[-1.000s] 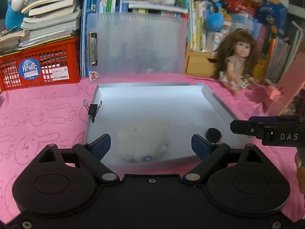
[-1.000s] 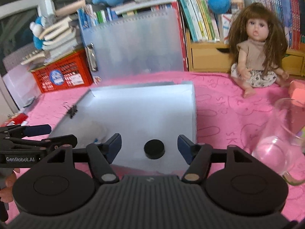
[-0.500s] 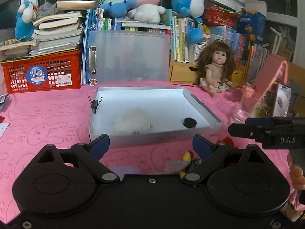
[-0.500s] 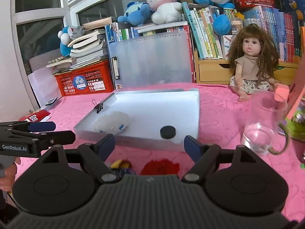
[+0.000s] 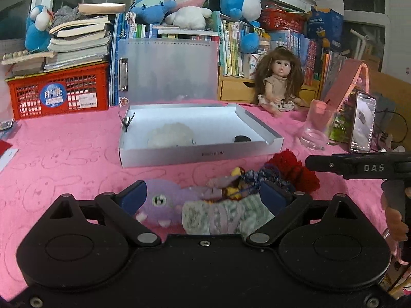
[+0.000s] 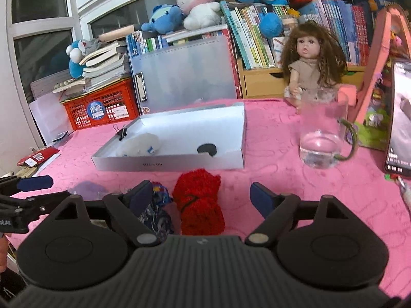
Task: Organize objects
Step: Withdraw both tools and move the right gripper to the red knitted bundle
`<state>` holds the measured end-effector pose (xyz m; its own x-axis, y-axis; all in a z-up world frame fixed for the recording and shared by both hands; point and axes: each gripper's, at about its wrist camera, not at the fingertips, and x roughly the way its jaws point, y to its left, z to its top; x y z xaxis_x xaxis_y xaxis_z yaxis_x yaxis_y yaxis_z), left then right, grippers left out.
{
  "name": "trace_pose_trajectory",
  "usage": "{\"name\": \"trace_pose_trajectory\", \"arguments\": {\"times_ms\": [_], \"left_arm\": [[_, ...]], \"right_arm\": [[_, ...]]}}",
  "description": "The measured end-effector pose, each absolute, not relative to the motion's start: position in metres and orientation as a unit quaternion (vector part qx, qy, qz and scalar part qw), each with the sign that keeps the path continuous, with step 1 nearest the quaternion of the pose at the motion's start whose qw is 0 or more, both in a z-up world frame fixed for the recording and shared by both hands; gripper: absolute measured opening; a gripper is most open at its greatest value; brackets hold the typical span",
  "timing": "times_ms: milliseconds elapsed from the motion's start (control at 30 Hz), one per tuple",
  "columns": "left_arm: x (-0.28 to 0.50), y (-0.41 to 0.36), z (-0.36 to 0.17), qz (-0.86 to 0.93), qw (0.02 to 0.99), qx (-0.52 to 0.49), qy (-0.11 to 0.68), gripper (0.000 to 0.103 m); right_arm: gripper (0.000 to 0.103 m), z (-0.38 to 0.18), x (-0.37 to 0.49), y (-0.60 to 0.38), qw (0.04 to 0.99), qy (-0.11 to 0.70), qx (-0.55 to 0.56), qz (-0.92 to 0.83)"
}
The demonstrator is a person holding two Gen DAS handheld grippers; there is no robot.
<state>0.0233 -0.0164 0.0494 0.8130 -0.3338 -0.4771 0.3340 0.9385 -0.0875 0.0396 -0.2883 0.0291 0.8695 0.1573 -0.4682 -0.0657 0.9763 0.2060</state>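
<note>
A shallow white box [image 5: 200, 152] [image 6: 164, 164] lies on the pink cloth, holding a white plush [image 5: 170, 135] [image 6: 140, 145] and a black round lid [image 5: 242, 138] [image 6: 206, 148]. In front of it lie a purple plush [image 5: 160, 204], a striped cloth [image 5: 226, 217], a dark blue patterned bundle [image 6: 156, 213] and a red knitted piece [image 6: 199, 200] [image 5: 292, 169]. My left gripper [image 5: 204, 196] is open over the purple plush and striped cloth. My right gripper [image 6: 201, 196] is open over the red piece.
A glass mug [image 6: 322, 131] [image 5: 316, 125] and a phone [image 5: 362, 123] stand to the right. A doll [image 5: 278, 82], a red basket [image 5: 59, 95], a clear folder [image 5: 167, 69] and shelves of books line the back.
Both grippers have pulled back and up from the box toward me. The toys in front of the box have come into view between the fingers.
</note>
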Motion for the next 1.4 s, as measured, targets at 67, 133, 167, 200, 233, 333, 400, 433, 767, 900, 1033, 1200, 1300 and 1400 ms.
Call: {"name": "trace_pose_trajectory", "arguments": {"times_ms": [67, 133, 167, 200, 233, 333, 400, 433, 767, 900, 1033, 1200, 1300, 1400], "left_arm": [[0.02, -0.014, 0.045, -0.179, 0.95, -0.008, 0.255, 0.095], [0.016, -0.011, 0.04, -0.176, 0.95, -0.013, 0.259, 0.095], [0.014, -0.01, 0.039, -0.173, 0.95, -0.013, 0.259, 0.095], [0.012, -0.009, 0.037, -0.169, 0.951, -0.013, 0.259, 0.095], [0.01, -0.007, 0.036, -0.165, 0.952, -0.012, 0.258, 0.095], [0.004, -0.004, 0.032, -0.158, 0.954, -0.005, 0.253, 0.094], [0.001, -0.003, 0.029, -0.153, 0.956, 0.001, 0.252, 0.09], [-0.001, -0.002, 0.027, -0.15, 0.956, 0.003, 0.252, 0.089], [-0.018, 0.005, 0.018, -0.153, 0.954, 0.006, 0.257, 0.074], [-0.018, 0.004, 0.012, -0.154, 0.952, 0.007, 0.266, 0.068], [-0.018, 0.005, 0.007, -0.153, 0.949, 0.003, 0.276, 0.058], [-0.016, 0.005, 0.002, -0.156, 0.945, 0.0, 0.288, 0.051], [-0.017, 0.003, -0.001, -0.151, 0.946, 0.002, 0.286, 0.05], [-0.019, -0.001, -0.002, -0.147, 0.948, 0.007, 0.283, 0.047]], "right_arm": [[0.089, 0.024, 0.038, -0.287, 0.961, 0.254, 0.091, 0.055], [0.089, 0.019, 0.036, -0.285, 0.961, 0.258, 0.087, 0.053], [0.089, 0.016, 0.036, -0.284, 0.96, 0.261, 0.085, 0.054], [0.089, 0.014, 0.035, -0.282, 0.959, 0.264, 0.083, 0.054], [0.089, 0.012, 0.035, -0.28, 0.959, 0.267, 0.081, 0.055], [0.089, 0.007, 0.034, -0.276, 0.957, 0.275, 0.075, 0.058], [0.089, 0.004, 0.034, -0.273, 0.956, 0.28, 0.07, 0.059], [0.089, 0.003, 0.034, -0.273, 0.956, 0.281, 0.068, 0.059], [0.089, 0.006, 0.03, -0.271, 0.962, 0.263, 0.06, 0.042], [0.089, 0.007, 0.032, -0.273, 0.964, 0.258, 0.061, 0.032], [0.089, 0.007, 0.033, -0.273, 0.966, 0.253, 0.056, 0.021], [0.084, 0.01, 0.037, -0.272, 0.967, 0.246, 0.057, 0.02], [0.075, 0.011, 0.042, -0.271, 0.967, 0.245, 0.057, 0.025], [0.072, 0.012, 0.048, -0.275, 0.963, 0.252, 0.085, 0.034]]}}
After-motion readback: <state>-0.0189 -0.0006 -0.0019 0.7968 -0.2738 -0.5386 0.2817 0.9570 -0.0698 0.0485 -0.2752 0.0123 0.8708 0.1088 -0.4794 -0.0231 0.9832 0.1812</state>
